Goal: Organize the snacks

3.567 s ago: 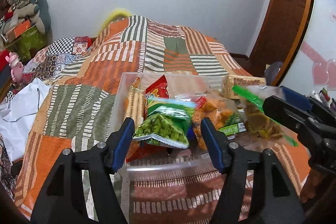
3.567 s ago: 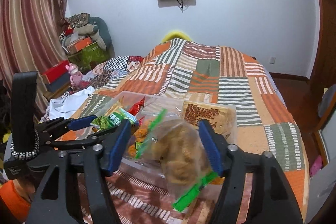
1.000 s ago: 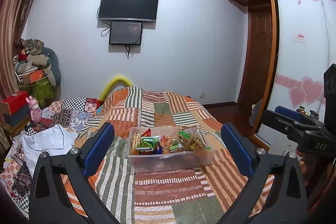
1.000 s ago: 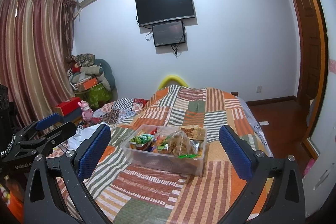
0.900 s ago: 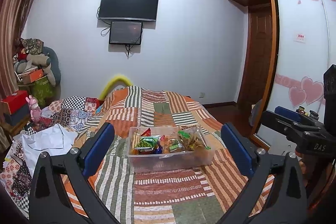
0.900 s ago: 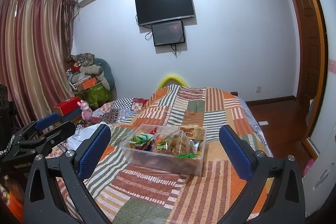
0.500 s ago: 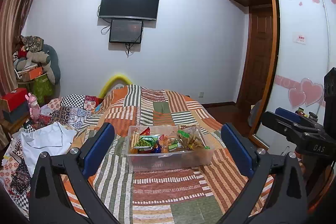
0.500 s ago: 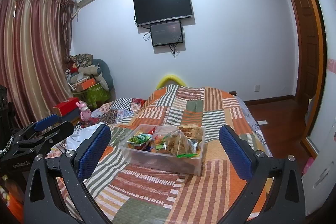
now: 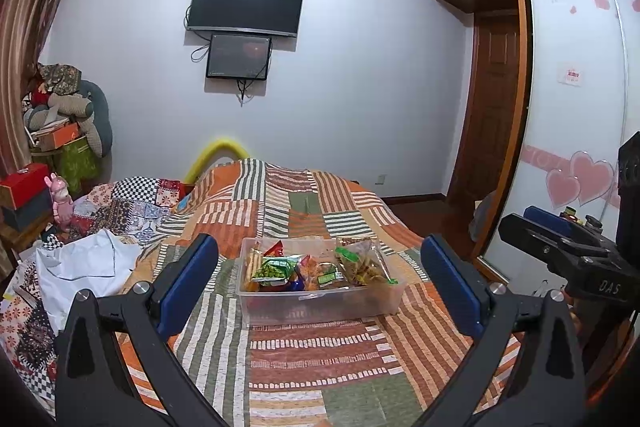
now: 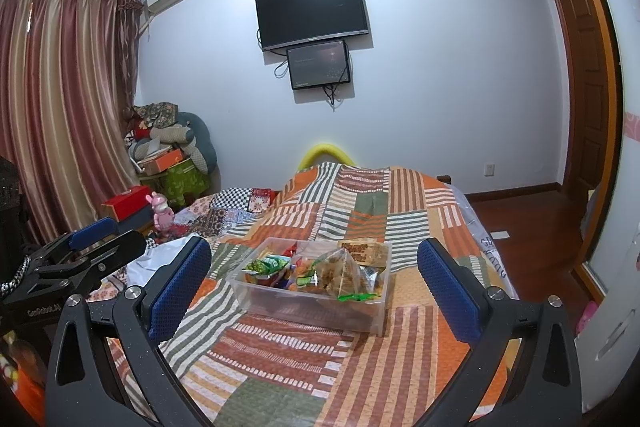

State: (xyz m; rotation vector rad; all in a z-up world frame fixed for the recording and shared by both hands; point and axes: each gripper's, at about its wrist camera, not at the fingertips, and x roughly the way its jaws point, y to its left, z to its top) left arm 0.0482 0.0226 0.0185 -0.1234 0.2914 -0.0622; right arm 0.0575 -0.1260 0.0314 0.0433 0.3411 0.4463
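Observation:
A clear plastic bin [image 9: 320, 301] stands on the patchwork bed and holds several snack packets: a green pea bag [image 9: 273, 271], orange packets and a clear bag of brown snacks with a green clip [image 9: 362, 263]. In the right wrist view the bin [image 10: 308, 301] also holds a cracker pack [image 10: 366, 251]. My left gripper [image 9: 320, 285] is wide open and empty, held back from the bin. My right gripper [image 10: 314, 285] is also wide open and empty, back from the bin. Each gripper shows at the edge of the other's view.
The patchwork quilt [image 9: 320, 359] covers the bed. A white cloth [image 9: 80, 267] and checked bedding lie at the left. Boxes and plush toys [image 10: 172, 155] pile in the far left corner. A wardrobe [image 9: 576, 131] and door stand at the right.
Both grippers opened, let go of the snack bags into the bin and drew far back from it. Over the last second they hardly moved.

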